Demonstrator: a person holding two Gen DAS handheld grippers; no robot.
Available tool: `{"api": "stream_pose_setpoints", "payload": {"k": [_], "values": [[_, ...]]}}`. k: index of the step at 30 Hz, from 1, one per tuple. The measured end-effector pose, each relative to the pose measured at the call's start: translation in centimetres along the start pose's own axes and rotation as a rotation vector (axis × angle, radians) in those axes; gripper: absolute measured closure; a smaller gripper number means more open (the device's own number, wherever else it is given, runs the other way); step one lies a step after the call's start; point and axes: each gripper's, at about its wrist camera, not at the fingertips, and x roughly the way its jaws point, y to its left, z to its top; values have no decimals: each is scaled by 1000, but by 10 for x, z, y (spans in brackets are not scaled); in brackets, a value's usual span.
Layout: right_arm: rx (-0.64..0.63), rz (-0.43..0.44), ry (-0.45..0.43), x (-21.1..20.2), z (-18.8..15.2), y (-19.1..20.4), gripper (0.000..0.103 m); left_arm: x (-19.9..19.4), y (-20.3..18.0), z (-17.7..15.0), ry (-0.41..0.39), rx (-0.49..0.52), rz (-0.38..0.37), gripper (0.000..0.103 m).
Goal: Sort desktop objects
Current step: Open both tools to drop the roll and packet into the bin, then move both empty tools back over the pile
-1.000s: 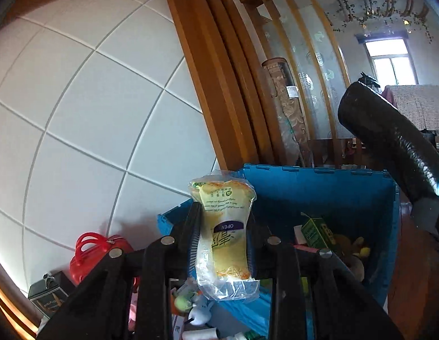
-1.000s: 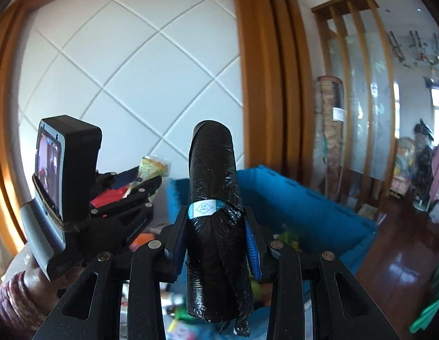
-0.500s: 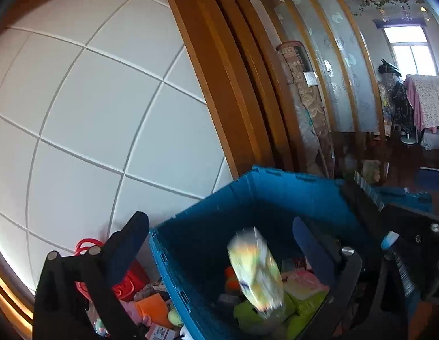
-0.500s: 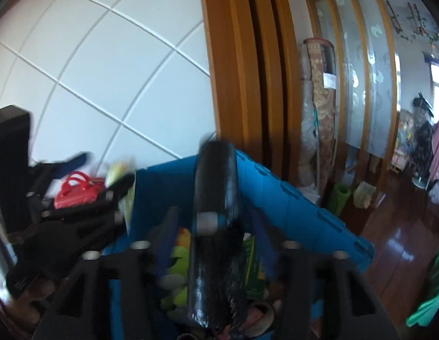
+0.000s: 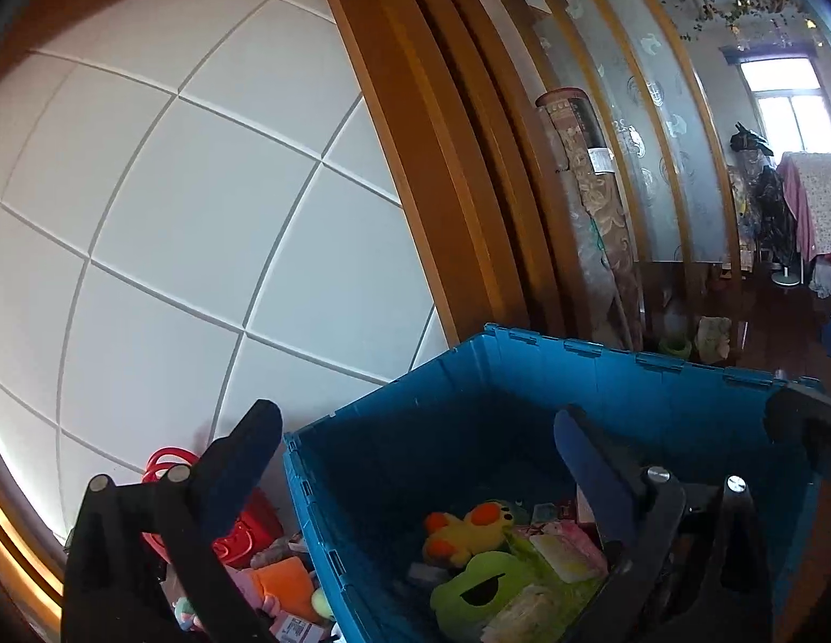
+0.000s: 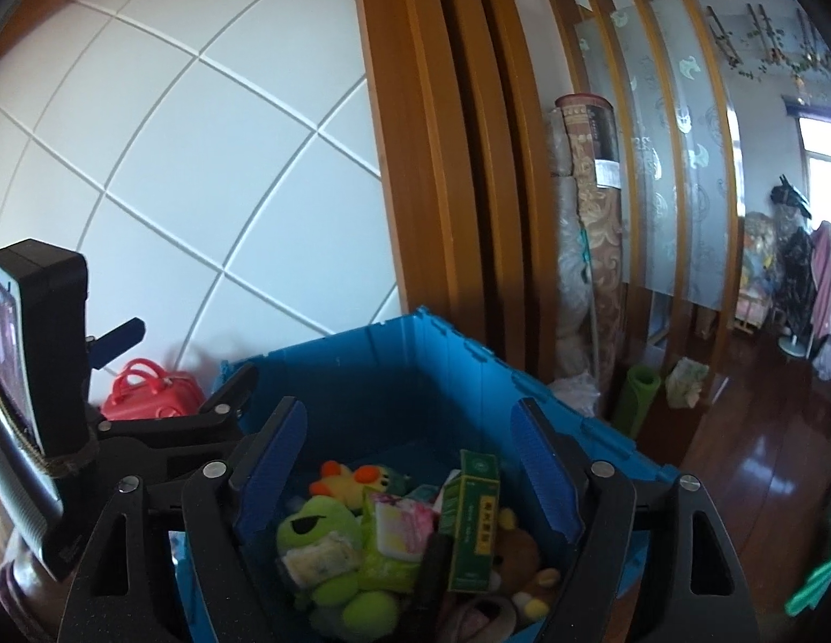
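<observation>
A blue plastic crate holds several items: a green frog plush, a yellow duck plush, a green box, a yellow packet and a black roll. My left gripper is open and empty above the crate's left rim. My right gripper is open and empty above the crate's contents.
A red toy case and small items including an orange one lie left of the crate by the white tiled wall. Wooden posts, a rolled carpet and dark wood floor are to the right.
Both grippers opened over the crate. The yellow packet dropped from the left gripper and the black roll from the right; both now lie in the crate.
</observation>
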Motion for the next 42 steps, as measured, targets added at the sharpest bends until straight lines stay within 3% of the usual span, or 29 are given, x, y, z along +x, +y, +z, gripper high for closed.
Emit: {"api": "stream_pose_setpoints", "payload": {"k": [7, 16, 20, 27, 33, 36, 42], "values": [[-7, 23, -10, -13, -12, 17, 20, -22, 23, -11, -22, -41, 14, 0], [-16, 64, -38, -32, -19, 70, 17, -57, 94, -45, -21, -84, 66, 0], [-36, 125, -46, -41, -26, 115, 13, -84, 151, -87, 10, -122, 121, 0], [-120, 260, -30, -44, -71, 215, 10, -134, 264, -195, 81, -158, 250, 0], [-151, 344, 82, -17, -120, 287, 10, -156, 339, -284, 217, -141, 347, 0], [-173, 367, 128, -4, -146, 309, 10, -161, 368, -318, 278, -181, 376, 0], [-241, 441, 320, 56, -211, 354, 16, -158, 395, -358, 324, -259, 419, 0]]}}
